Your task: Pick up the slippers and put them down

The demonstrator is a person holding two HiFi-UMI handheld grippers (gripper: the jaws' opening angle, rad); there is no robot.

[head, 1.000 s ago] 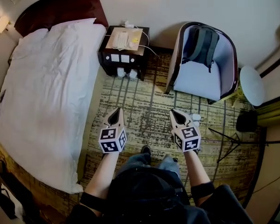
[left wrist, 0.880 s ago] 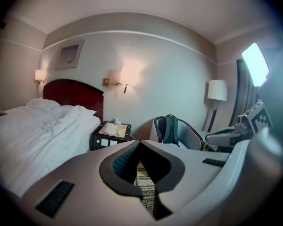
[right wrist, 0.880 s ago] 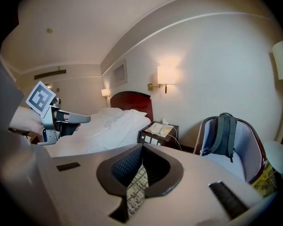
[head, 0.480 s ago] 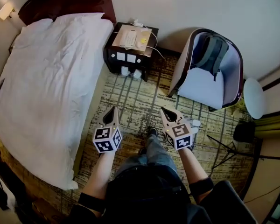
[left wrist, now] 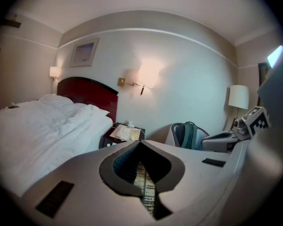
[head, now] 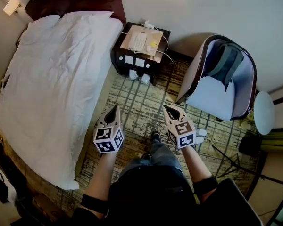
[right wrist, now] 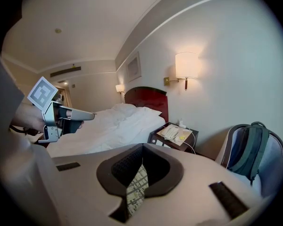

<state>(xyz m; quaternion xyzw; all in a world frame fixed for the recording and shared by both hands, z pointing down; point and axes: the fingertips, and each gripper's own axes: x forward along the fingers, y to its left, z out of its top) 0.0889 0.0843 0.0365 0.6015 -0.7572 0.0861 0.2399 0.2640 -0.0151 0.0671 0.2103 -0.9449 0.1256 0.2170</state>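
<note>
Lying beside the nightstand [head: 140, 56], slippers [head: 133, 74] border open carpet [head: 139, 109]

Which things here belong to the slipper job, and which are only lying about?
For the job: white slippers on the floor by the nightstand; left gripper and right gripper, both shut and empty.
Just lying about: bed, nightstand, telephone, armchair, backpack.

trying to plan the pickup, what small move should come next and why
Probably carry the left tool and right tool forward toward the slippers at the foot of the nightstand: both are shut, empty and well short of them.
</note>
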